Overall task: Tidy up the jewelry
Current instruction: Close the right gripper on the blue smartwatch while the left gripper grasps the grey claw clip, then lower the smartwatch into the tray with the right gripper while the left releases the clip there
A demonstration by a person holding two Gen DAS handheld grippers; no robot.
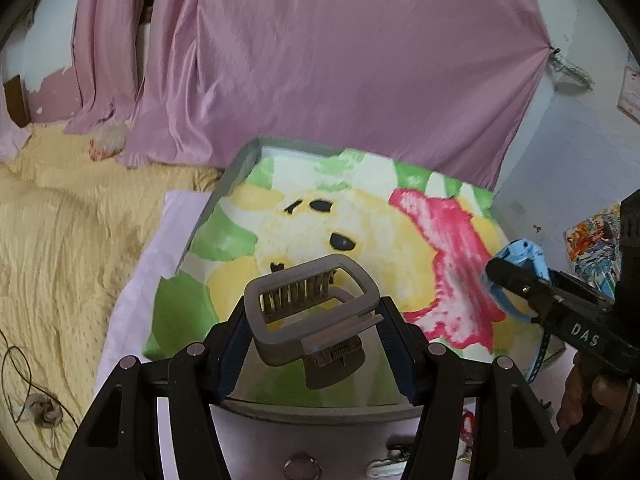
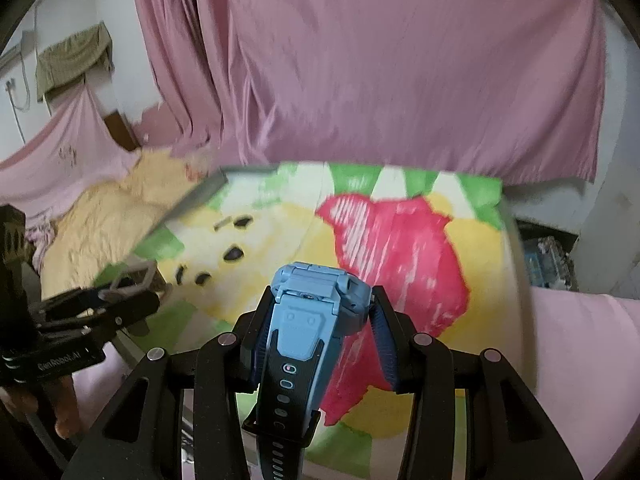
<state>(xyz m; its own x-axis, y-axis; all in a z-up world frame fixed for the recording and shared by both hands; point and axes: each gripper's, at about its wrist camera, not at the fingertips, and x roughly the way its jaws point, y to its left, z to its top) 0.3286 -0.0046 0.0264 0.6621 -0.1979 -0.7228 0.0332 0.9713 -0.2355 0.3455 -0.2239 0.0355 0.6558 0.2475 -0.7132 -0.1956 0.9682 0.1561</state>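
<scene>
The left hand-held gripper (image 1: pixel 312 316) is closed partway on a grey hair clip (image 1: pixel 310 300), its two blue-lined fingers (image 1: pixel 232 344) pressing against the clip's left and right sides. The clip is a rounded rectangular frame with a row of teeth visible inside its far edge, and it is held tilted above the near end of the table (image 1: pixel 236 168). A cloth (image 1: pixel 312 216) printed with a yellow cartoon face, green patches and a large red shape covers the table top.

The right hand-held gripper (image 2: pixel 320 312) is closed partway on a light blue watch (image 2: pixel 316 304). Its fingers (image 2: pixel 380 340) clamp the watch case from both sides, and the strap runs down toward the camera between them, light blue near the case and dark with a row of holes lower down. The watch is held in the air above the red part of the cloth. In the left wrist view the same watch (image 1: pixel 516 264) shows at the right, near the clip but apart from it.

A pink curtain (image 1: pixel 320 60) hangs behind the table, and a bed with a yellow blanket (image 1: pixel 60 220) lies to the left.
</scene>
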